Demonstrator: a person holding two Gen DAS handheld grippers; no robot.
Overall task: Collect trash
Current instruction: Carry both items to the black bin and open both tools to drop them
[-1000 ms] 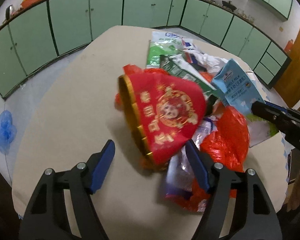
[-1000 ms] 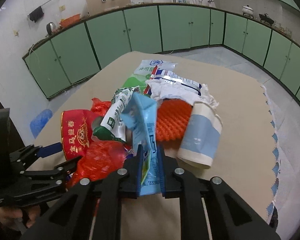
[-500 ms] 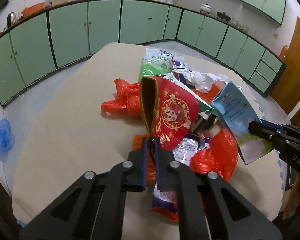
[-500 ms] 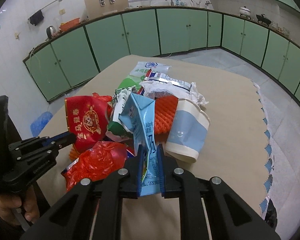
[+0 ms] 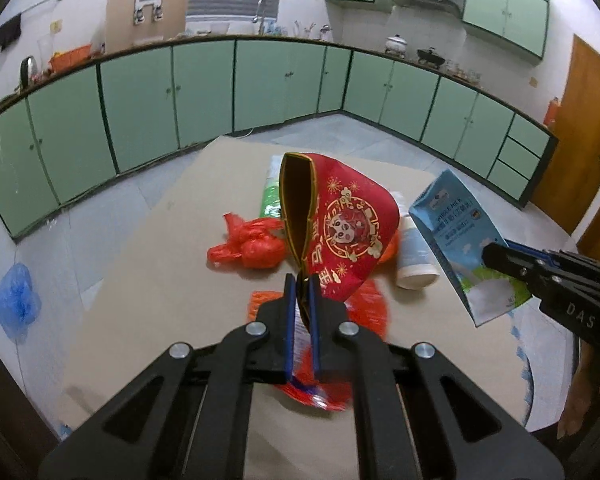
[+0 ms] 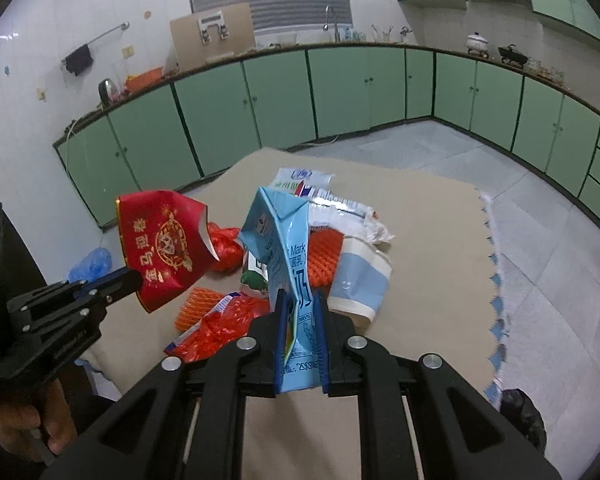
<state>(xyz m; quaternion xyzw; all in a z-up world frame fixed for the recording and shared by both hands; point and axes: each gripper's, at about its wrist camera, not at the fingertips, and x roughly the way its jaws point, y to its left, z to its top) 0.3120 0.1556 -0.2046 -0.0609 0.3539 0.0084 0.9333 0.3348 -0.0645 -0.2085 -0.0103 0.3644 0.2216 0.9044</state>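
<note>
My left gripper point(image 5: 301, 284) is shut on the lower edge of a red paper bag with gold print point(image 5: 340, 224) and holds it open-mouthed above the table; the bag also shows in the right wrist view point(image 6: 164, 246). My right gripper point(image 6: 300, 300) is shut on a flattened light-blue milk carton point(image 6: 286, 248), lifted over the pile; the carton shows at the right of the left wrist view point(image 5: 456, 236). Below lie a red plastic bag point(image 5: 252, 246), orange foam netting point(image 6: 322, 256), a pale blue paper cup point(image 6: 360, 280), crinkled red wrappers point(image 6: 216, 328) and white and green packets point(image 6: 320, 200).
The trash sits on a beige table point(image 6: 432, 248) with a scalloped cloth edge at the right point(image 6: 496, 280). Green kitchen cabinets point(image 5: 204, 92) ring the room. A blue plastic bag point(image 5: 14, 300) lies on the floor at left. A wooden door point(image 5: 580, 128) stands at right.
My left gripper closed on the red paper bag and lifted it off the pile. My right gripper raised the milk carton higher. Both views tilted up toward the cabinets.
</note>
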